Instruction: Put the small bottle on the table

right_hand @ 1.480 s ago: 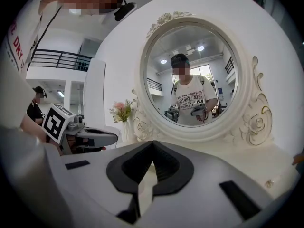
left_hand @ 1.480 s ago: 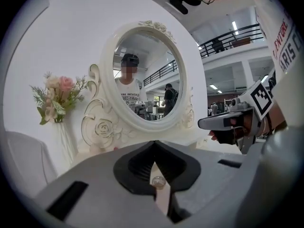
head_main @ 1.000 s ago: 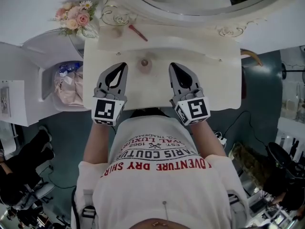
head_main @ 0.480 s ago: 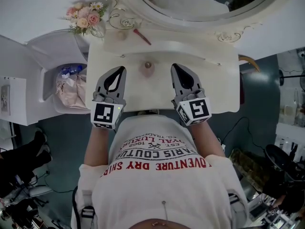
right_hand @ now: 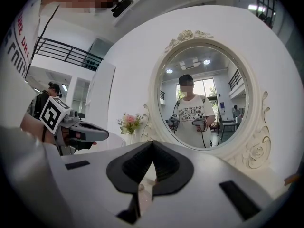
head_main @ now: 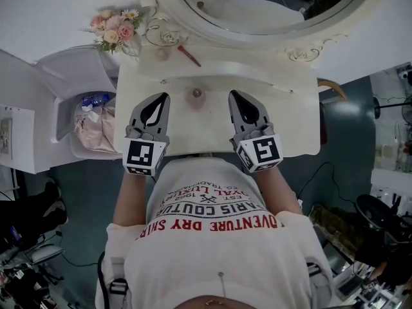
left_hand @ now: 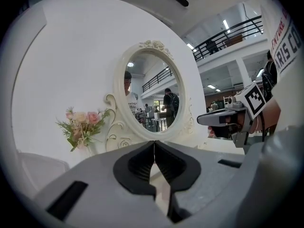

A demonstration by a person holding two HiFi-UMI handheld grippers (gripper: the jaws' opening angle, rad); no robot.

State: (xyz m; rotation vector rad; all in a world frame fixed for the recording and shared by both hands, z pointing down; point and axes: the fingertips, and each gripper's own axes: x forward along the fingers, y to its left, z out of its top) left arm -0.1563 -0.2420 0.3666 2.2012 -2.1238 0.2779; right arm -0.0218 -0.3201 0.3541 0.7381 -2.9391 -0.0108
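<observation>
The small bottle [head_main: 197, 94] stands upright on the cream dressing table [head_main: 293, 124], a pinkish body under a dark cap. My left gripper [head_main: 161, 98] hovers just left of it and my right gripper [head_main: 232, 95] just right of it, both apart from it. In the left gripper view the left gripper [left_hand: 154, 142] has its jaws shut with nothing between them. The right gripper [right_hand: 153, 142] is shut and empty as well. Each gripper shows in the other's view: the right gripper [left_hand: 222, 119] and the left gripper [right_hand: 81, 133].
An oval mirror [head_main: 257, 5] in an ornate frame rises at the table's back. A vase of pink flowers [head_main: 114, 29], a small round item [head_main: 161, 53] and a red stick [head_main: 189, 55] lie at the back left. A white bin [head_main: 64, 118] holding bags stands left of the table.
The head view has shifted slightly. Both grippers stay shut on either side of the bottle, which has not moved.
</observation>
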